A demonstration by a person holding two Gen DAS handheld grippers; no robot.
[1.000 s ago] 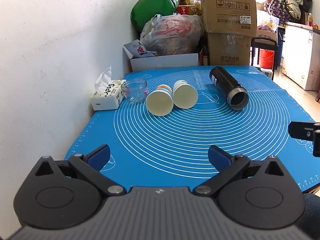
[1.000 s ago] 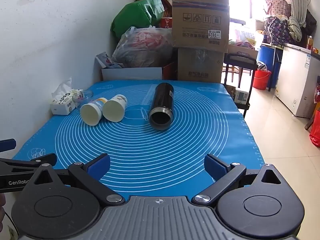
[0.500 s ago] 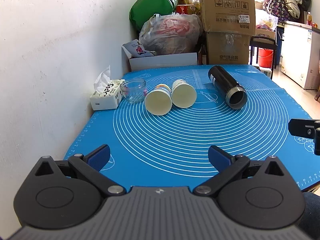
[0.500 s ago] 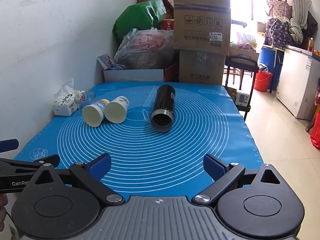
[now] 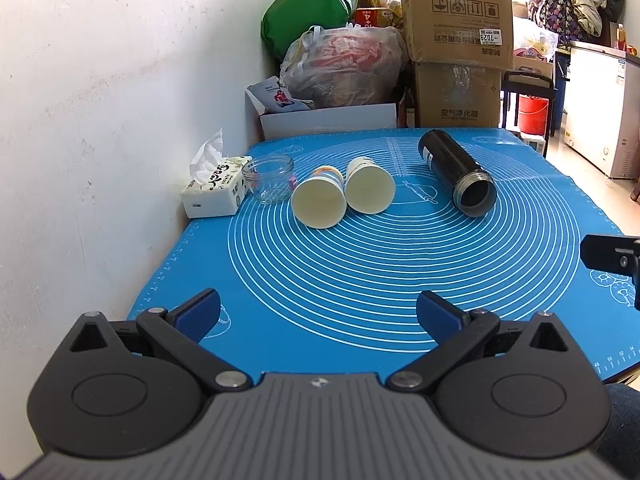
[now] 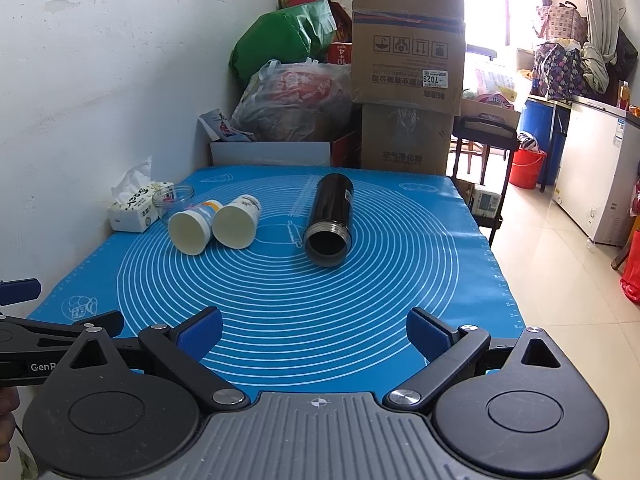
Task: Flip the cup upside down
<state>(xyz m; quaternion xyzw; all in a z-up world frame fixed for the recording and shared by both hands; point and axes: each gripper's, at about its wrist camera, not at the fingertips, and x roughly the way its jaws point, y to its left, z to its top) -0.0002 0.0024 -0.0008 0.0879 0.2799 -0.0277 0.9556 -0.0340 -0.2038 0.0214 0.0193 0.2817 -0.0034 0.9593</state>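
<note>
Two paper cups lie on their sides, touching, on the blue mat; light and easily crushed, best gripped gently mid-wall. Left gripper and right gripper hover spread apart, empty.

Bright daylight, blown-out window, sharp focus, fisheye-bent edges

Matt paper cups, glossy black flask (metal rim), clear glass jar.
</note>
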